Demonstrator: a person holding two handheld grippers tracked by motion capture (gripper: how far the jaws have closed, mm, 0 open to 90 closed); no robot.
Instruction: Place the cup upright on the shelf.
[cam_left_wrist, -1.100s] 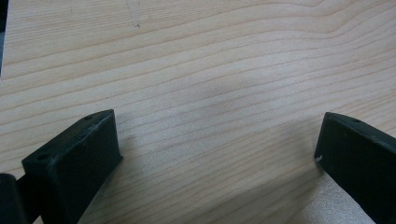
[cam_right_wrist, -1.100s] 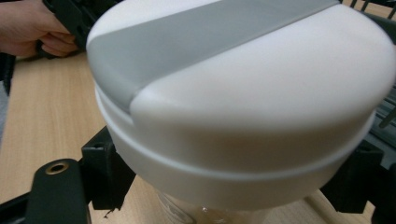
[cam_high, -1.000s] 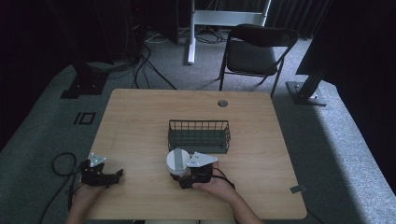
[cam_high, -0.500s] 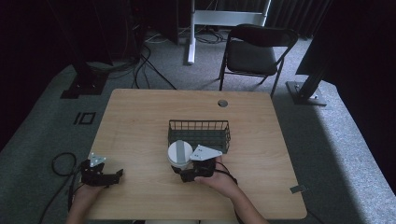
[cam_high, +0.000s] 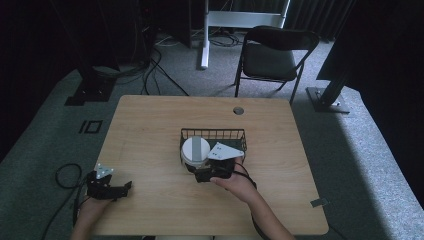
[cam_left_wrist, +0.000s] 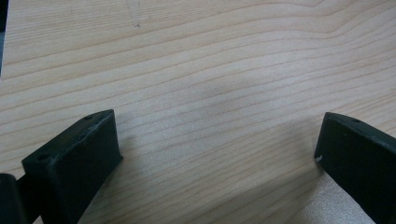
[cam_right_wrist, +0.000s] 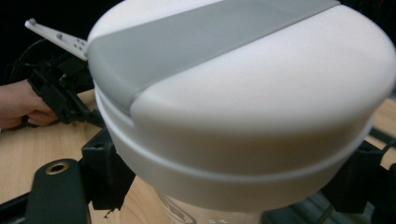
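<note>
While clamped, right gripper (cam_high: 197, 169) around cup (cam_high: 195, 150).

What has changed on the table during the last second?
The right tongs, shut on the white-lidded container, carried it away from the person to the near edge of the wire basket. The left tongs stayed open at the near left of the table.

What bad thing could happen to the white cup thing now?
The lidded white container is gripped by the right gripper below its wide lid, over the near rim of the wire basket. Its base might catch that rim and tip on the way in. It also looks top-heavy, so it could slip in the fingers. The left gripper rests open on the table, too far off to help.
</note>
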